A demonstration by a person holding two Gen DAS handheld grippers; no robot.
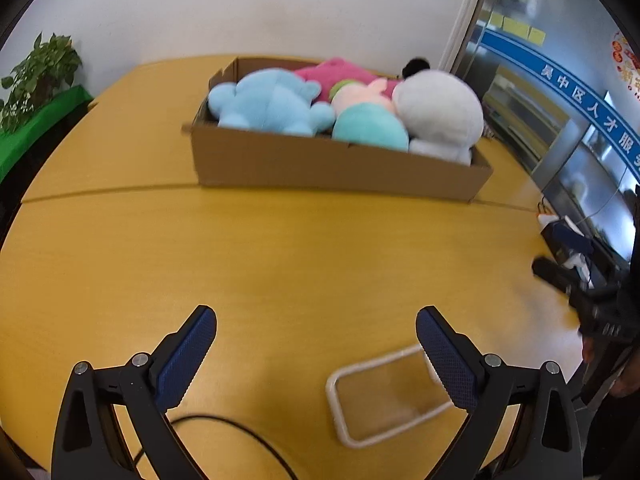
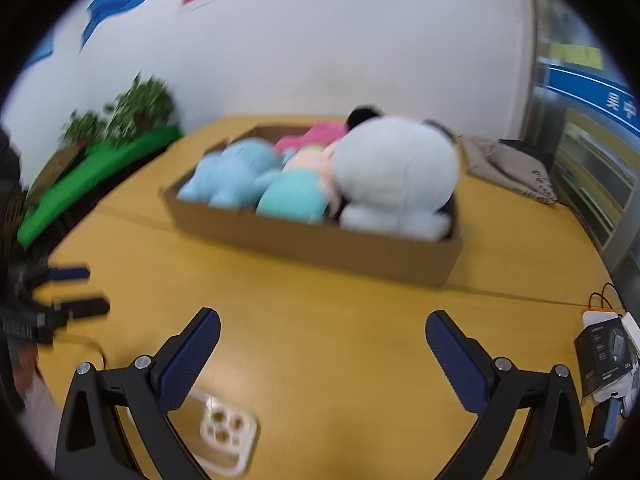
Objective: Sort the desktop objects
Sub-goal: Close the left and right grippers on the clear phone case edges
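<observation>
the cardboard box (image 1: 336, 168) sits toward the far side of the bench (image 1: 280, 248), packed with plush toys: a light blue one (image 1: 268, 104) at its left end, a pink one (image 1: 340, 70) behind, a teal one (image 1: 370, 126) at the front wall, and a panda (image 1: 440, 114) at its right end. nearer than the box, a clear phone case (image 1: 384, 396) lies flat on the bench, open side up in the left wrist view.

the case looks light, thin and springy, likely slick on the wood; its raised rim is the sensible place to pinch, across a long edge. the plush toys are soft and light and would squash anywhere.

the left gripper (image 1: 316, 340) hangs low over the bench, aimed at the box, spread wide and holding nothing, its right finger over the case's corner. the right gripper (image 2: 322, 344) is likewise wide apart and empty, the case under its left finger. a black cable (image 1: 240, 436) runs below the left gripper.
</observation>
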